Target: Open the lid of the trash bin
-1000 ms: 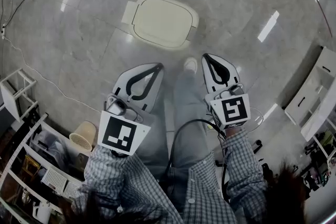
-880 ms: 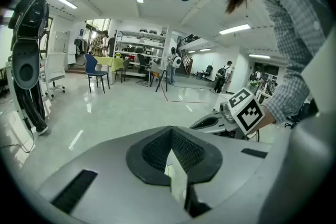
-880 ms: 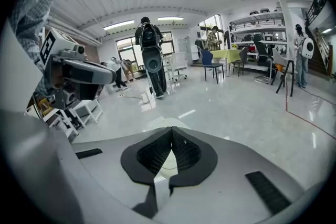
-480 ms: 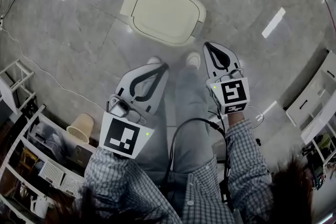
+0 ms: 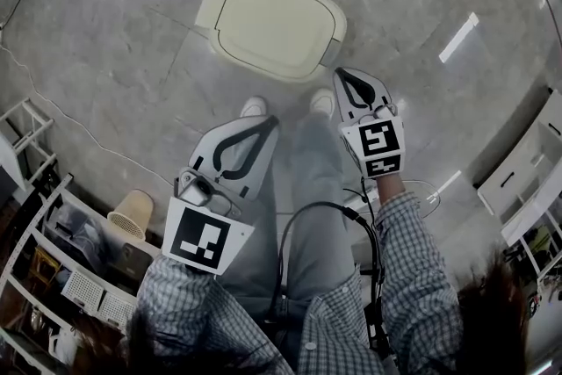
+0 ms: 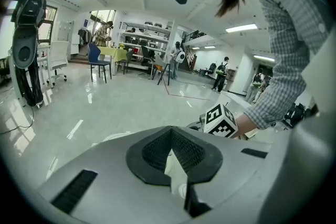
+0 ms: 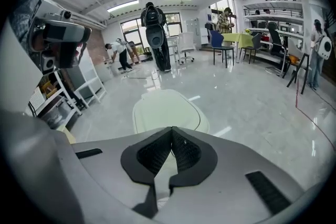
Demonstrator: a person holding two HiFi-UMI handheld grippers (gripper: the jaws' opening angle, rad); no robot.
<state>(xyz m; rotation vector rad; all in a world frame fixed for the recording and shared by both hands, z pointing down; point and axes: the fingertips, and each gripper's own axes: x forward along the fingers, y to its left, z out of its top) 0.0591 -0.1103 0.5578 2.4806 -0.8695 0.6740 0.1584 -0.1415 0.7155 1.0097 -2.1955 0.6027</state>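
The trash bin (image 5: 274, 24) stands on the grey floor ahead of me, its cream lid (image 7: 165, 110) down flat. My right gripper (image 5: 341, 75) is shut on nothing, its tips just short of the bin's near right corner. In the right gripper view the lid lies straight beyond the closed tips (image 7: 171, 129). My left gripper (image 5: 268, 123) is also shut and empty, held lower and further back, over the person's left leg. In the left gripper view, past my left gripper (image 6: 170, 131), the right gripper's marker cube (image 6: 220, 119) shows.
The person's white shoes (image 5: 253, 107) (image 5: 321, 103) stand just before the bin. White shelving (image 5: 26, 145) and a beige ribbed basket (image 5: 132, 213) are at the left, a white cabinet (image 5: 536, 171) at the right. A cable (image 5: 88, 136) trails across the floor.
The person has stepped closer to the bin, which now sits nearer and larger. The right gripper has moved forward toward the bin's near right corner. Both grippers stayed shut.
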